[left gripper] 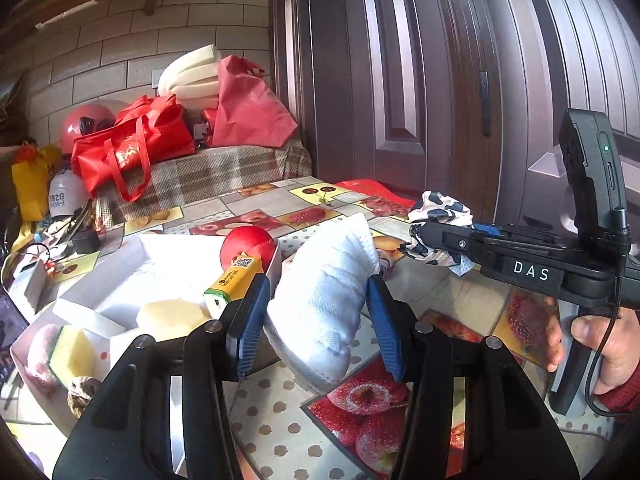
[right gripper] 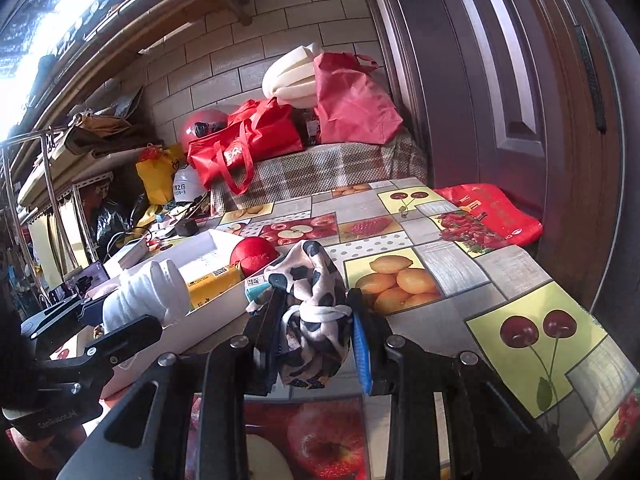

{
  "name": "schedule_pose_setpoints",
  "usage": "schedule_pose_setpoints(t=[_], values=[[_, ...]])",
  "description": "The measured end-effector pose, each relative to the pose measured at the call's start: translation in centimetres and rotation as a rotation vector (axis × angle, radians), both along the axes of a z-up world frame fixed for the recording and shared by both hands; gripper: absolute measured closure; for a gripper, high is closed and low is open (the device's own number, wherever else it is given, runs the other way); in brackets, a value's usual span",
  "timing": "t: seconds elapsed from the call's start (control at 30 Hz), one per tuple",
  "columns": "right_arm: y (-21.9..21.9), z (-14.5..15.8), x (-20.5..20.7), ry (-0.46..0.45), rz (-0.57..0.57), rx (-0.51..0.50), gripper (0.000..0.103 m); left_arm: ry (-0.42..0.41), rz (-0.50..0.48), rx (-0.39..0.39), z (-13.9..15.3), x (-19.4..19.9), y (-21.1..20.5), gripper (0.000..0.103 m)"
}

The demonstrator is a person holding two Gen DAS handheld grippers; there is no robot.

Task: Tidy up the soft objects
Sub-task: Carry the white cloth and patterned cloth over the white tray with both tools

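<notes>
1. The left gripper has its jaws pinching a white rolled towel at mid-length, held above the worktop at lower centre of the left wrist view. The roll bulges past the pads on both sides, so a loose squeeze could let it slide out or unroll.
2. The right gripper has its jaws pressed tight on a black-and-white spotted cloth, bunched at centre of the right wrist view. Loose folds hang below the pads and could snag on the white tray rim.
3. The tray, at left centre of both views, already holds a red ball, a yellow box and a round sponge. Free room looks small, so a dropped item may land on the rim and tumble off.
4. Both grippers sit close together near the tray; approaching it together risks a collision.
</notes>
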State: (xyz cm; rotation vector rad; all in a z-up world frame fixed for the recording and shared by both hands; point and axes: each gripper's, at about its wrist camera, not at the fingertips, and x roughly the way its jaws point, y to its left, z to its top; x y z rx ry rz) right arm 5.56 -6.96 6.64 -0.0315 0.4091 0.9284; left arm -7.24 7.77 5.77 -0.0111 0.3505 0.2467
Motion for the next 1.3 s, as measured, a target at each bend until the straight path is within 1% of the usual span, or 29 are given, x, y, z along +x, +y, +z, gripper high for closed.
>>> schedule_pose_setpoints(t=[0.27, 0.47, 0.6, 0.83, 0.93, 1.07, 1.2, 1.3], values=[[1.9, -0.1, -2.5, -0.025, 0.073, -0.025, 0.073, -0.013, 0.047, 0.007, 0.0, -3.1, 1.4, 0.053], [3.5, -0.3, -4.1, -0.041, 0.128, -0.049, 0.073, -0.020, 0.121, -0.007, 0.0, -5.2, 3.8, 0.053], [4.8, -0.5, -5.2, -0.051, 0.168, -0.068, 0.073, -0.019, 0.204, -0.006, -0.2, -6.8, 6.3, 0.053], [7.9, -0.8, -6.9, -0.048, 0.243, -0.093, 0.073, -0.031, 0.356, -0.064, -0.6, -9.6, 11.5, 0.053], [9.3, -0.9, -7.5, -0.042, 0.271, -0.100, 0.073, -0.014, 0.379, -0.094, -1.0, -9.3, 12.9, 0.053], [11.7, -1.2, -8.3, -0.035, 0.312, -0.122, 0.074, 0.011, 0.374, -0.075, -1.1, -8.1, 13.3, 0.053], [14.2, -1.6, -8.9, -0.035, 0.343, -0.176, 0.073, 0.030, 0.363, -0.068, -1.1, -7.2, 13.9, 0.053], [15.8, -1.9, -8.9, -0.019, 0.358, -0.217, 0.074, 0.041, 0.356, -0.077, -1.1, -6.5, 14.7, 0.053]])
